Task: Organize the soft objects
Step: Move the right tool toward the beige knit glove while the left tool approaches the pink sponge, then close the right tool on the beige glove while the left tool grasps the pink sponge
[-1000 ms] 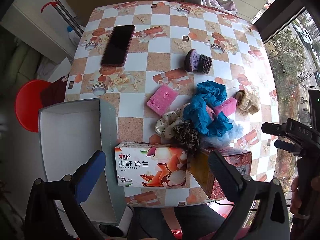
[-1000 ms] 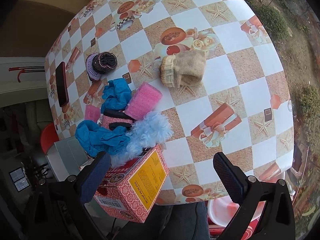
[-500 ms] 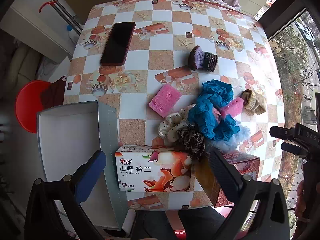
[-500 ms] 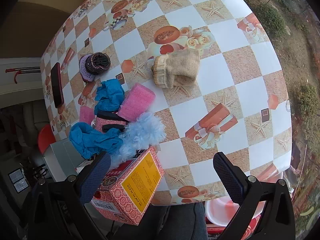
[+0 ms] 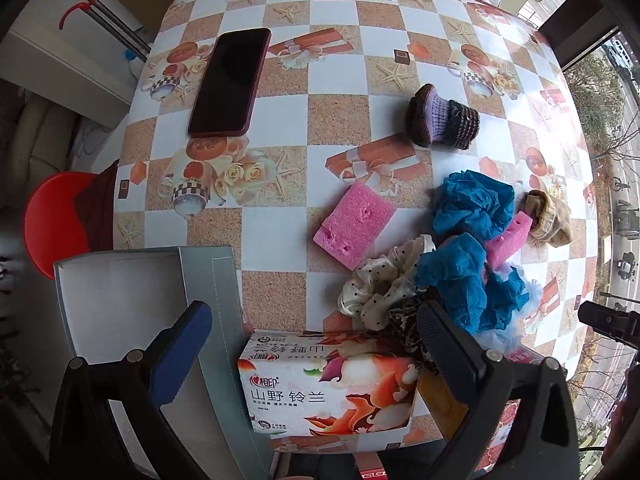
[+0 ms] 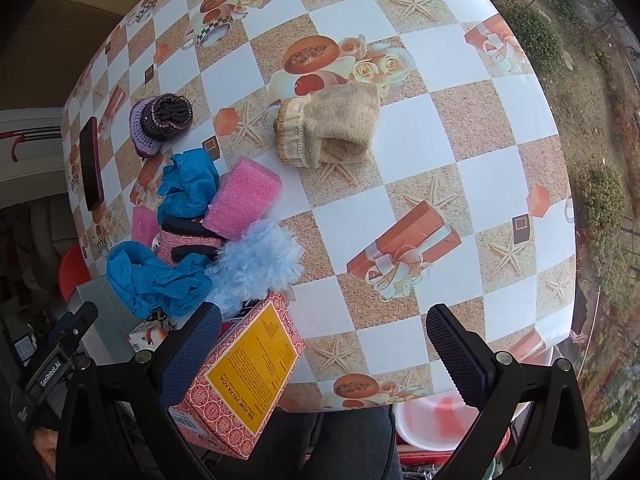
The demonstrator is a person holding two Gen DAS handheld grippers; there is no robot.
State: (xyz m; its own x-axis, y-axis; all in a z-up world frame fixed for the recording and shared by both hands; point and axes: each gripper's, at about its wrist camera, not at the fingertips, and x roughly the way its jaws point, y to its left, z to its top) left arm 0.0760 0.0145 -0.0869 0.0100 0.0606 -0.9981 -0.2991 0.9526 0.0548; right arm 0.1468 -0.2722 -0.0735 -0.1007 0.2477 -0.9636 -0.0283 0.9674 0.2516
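Soft items lie in a pile on the checked table [image 5: 276, 80]: blue crumpled gloves [image 5: 474, 204], a pink sponge [image 5: 354, 224], a second pink sponge [image 6: 243, 197], a dotted cream scrunchie [image 5: 380, 288], a leopard scrunchie [image 5: 404, 320], a pale blue fluffy piece [image 6: 260, 264]. A purple knit bootie [image 5: 442, 122] and a beige sock [image 6: 330, 126] lie apart. My left gripper [image 5: 316, 340] hangs open above the tissue pack [image 5: 328, 384]. Over the table's near edge my right gripper [image 6: 324, 348] is open and empty.
An open grey box [image 5: 120, 304] sits at the table's left front corner. A phone [image 5: 230, 80] lies at the back left. A red and yellow carton [image 6: 248, 376] stands next to the tissue pack. A red stool [image 5: 52, 220] is beside the table.
Both grippers have moved closer to the table, so the objects look larger. Nothing on the table has shifted and both stay open.
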